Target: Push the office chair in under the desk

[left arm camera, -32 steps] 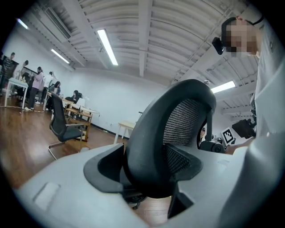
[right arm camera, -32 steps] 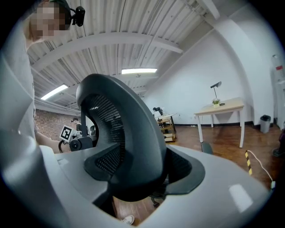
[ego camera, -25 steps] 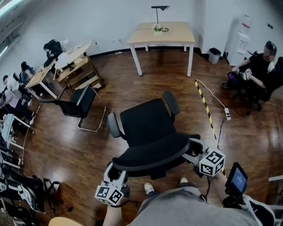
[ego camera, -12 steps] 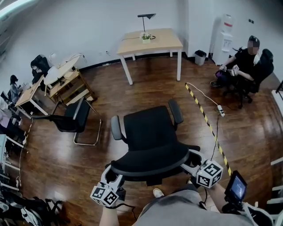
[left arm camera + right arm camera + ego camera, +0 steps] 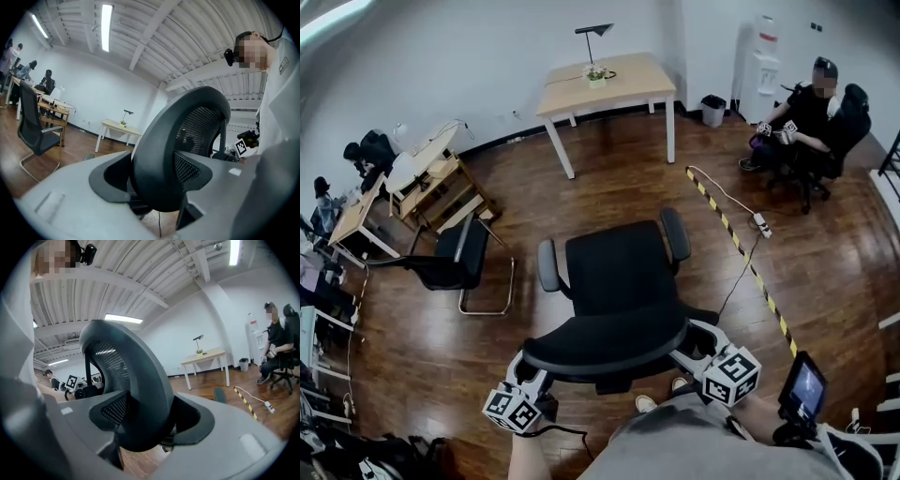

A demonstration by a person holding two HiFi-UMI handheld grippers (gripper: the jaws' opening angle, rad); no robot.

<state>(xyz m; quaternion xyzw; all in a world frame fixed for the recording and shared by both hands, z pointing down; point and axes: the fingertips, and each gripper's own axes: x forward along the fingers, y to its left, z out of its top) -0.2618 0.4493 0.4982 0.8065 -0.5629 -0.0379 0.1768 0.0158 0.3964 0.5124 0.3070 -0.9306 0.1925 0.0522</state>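
Note:
The black office chair [image 5: 619, 267] stands on the wood floor with its seat toward the light wooden desk [image 5: 609, 80] at the far wall, well short of it. My left gripper [image 5: 532, 370] is shut on the left end of the chair's curved backrest [image 5: 605, 345], and my right gripper [image 5: 698, 339] on its right end. In the left gripper view the backrest frame [image 5: 173, 159] fills the gap between the jaws of the left gripper [image 5: 154, 176]. The right gripper view shows the same: the backrest frame [image 5: 136, 399] sits wedged in the right gripper [image 5: 145, 416].
A second black chair [image 5: 455, 262] stands to the left near cluttered desks [image 5: 431, 169]. A yellow-black floor strip [image 5: 741, 253] and a power strip [image 5: 759, 223] lie to the right. A seated person [image 5: 806, 112], a water dispenser [image 5: 759, 70] and a bin [image 5: 712, 110] are at the back right.
The head view has shifted: the desk and the seated person now sit further left in it. The chair has turned slightly with both grippers still on its backrest.

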